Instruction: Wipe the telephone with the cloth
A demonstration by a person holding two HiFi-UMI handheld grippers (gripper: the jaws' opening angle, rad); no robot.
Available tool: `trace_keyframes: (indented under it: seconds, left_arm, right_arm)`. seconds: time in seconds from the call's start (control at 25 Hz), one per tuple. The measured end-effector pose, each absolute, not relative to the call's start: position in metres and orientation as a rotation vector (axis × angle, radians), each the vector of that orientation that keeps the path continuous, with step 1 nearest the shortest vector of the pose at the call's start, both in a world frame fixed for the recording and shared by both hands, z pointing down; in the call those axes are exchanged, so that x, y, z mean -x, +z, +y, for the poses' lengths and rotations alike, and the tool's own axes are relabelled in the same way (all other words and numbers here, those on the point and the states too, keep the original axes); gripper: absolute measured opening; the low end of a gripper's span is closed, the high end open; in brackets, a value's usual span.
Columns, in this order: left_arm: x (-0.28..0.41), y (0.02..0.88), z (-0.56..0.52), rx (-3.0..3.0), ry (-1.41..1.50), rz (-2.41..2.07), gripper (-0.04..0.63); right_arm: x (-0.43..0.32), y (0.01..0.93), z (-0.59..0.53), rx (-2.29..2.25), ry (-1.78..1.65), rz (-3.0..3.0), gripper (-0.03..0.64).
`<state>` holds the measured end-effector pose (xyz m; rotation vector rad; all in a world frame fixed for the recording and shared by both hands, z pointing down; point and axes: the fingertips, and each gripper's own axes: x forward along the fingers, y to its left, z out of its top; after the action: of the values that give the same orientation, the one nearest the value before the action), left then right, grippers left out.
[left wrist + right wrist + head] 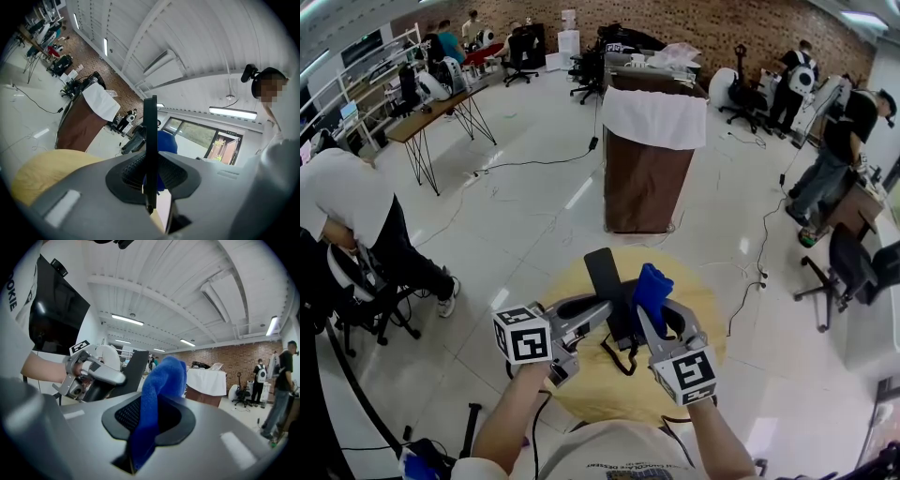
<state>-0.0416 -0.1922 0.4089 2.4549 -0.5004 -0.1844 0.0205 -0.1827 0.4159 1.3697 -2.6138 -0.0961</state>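
Note:
Both grippers hover over a round wooden table (581,380). My left gripper (611,314) is shut on a flat black telephone (602,272), which stands upright. It appears edge-on between the jaws in the left gripper view (150,140). A black cord (619,361) loops down below it. My right gripper (651,323) is shut on a blue cloth (652,287), bunched and sticking up past the jaws (161,385). The cloth sits just right of the telephone (133,369), close against its side. It shows blue behind the telephone (167,142) in the left gripper view.
A brown stand draped in white cloth (647,159) rises beyond the table. Cables trail across the white floor. A seated person (356,216) is at the left, office chairs (848,267) and standing people at the right, desks along the far left.

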Motion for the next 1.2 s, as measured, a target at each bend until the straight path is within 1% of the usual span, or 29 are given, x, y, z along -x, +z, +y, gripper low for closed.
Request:
trace_keyframes:
  seconds: [0.28, 0.32, 0.44, 0.52, 0.76, 1.2]
  left_arm:
    - [0.042, 0.404, -0.196, -2.466, -0.184, -0.478, 0.06]
    - [0.042, 0.403, -0.193, -2.473, -0.173, -0.446, 0.06]
    - [0.04, 0.398, -0.184, -2.495, -0.136, -0.32, 0.06]
    - [0.04, 0.395, -0.181, -2.5, -0.128, -0.283, 0.061]
    - [0.031, 0.398, -0.173, -2.499, -0.089, -0.247, 0.06]
    - [0.025, 0.412, -0.164, -2.494, -0.042, -0.202, 0.061]
  right_arm:
    - [-0.02, 0.431, -0.177, -1.357, -0.012, -2.626, 0.064]
    - [-0.02, 0.431, -0.177, -1.342, 0.041, -2.652, 0.064]
    - [-0.017, 0.437, -0.176, -1.199, 0.387, -2.805, 0.064]
    - [-0.017, 0.441, -0.177, -1.117, 0.544, -2.864, 0.064]
    - [-0.008, 0.442, -0.177, -0.983, 0.635, -2.935, 0.064]
    - [-0.012, 0.426, -0.191, -0.983, 0.667, -2.992, 0.064]
